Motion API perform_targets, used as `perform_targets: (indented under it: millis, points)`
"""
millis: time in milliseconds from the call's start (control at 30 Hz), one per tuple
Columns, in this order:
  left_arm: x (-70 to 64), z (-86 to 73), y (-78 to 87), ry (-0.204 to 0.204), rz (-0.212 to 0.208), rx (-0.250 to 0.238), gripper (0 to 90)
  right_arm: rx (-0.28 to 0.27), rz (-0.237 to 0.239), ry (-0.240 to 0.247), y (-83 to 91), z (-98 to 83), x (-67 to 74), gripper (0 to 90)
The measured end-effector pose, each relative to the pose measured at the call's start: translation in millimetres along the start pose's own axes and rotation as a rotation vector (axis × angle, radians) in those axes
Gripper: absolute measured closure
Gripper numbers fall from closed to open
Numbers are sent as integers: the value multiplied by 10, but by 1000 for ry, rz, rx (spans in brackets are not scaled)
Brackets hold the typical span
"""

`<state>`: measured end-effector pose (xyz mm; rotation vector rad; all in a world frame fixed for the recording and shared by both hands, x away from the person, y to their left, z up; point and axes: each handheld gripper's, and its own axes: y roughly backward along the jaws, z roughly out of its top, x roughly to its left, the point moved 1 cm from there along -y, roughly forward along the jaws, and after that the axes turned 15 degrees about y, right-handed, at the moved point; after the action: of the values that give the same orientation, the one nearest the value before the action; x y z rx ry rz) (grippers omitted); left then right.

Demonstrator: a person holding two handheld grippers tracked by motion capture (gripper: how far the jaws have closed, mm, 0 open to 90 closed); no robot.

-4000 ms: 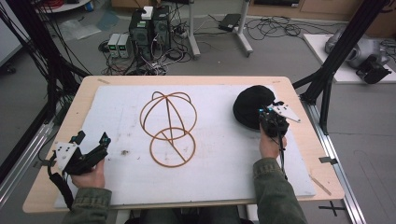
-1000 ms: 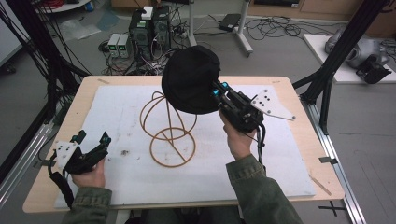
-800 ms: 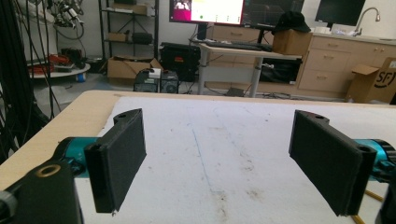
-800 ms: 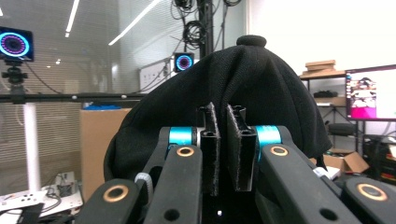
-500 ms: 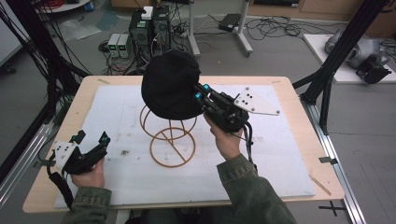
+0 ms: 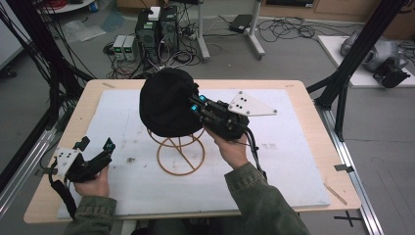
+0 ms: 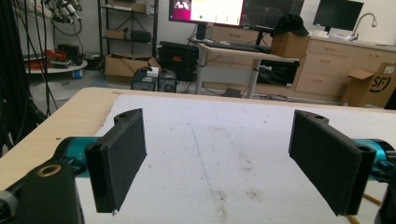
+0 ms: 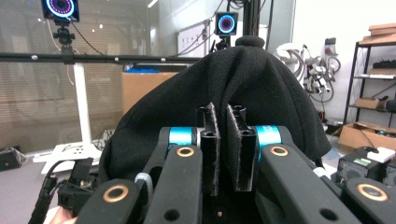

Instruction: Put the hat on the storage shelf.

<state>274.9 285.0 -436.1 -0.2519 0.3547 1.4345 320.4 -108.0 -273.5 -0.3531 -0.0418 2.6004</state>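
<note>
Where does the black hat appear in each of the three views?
High view: black hat at centre, over the wire stand, pinched by the right gripper.
Left gripper view: not in it.
Right gripper view: black hat behind the closed jaws.
Shared landmark: the right gripper.

A grey floor [image 6: 58, 54] carries tangled black cables [image 6: 288, 27]. Beige wooden cabinets [image 7: 327, 70] line the back wall. Black metal shelving [image 7: 126, 28] stands nearby.

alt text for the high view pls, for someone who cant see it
The right gripper holds a black hat over a wire hat stand on a white-covered table. The left gripper rests open near the table's left edge.
</note>
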Motion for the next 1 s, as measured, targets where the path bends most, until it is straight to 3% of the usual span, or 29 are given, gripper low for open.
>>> perform_targets:
  millis: [300, 500, 1000]
  points:
    - [10, -3, -11, 9, -2, 0, 195, 44, 29, -6, 3, -8, 28, 851]
    - [6, -6, -12, 11, -7, 5, 195, 87, 23, -15, -14, -33, 32, 850]
    - [25, -4, -27, 26, -8, 5, 196, 126, 31, -36, -45, -69, 43, 836]
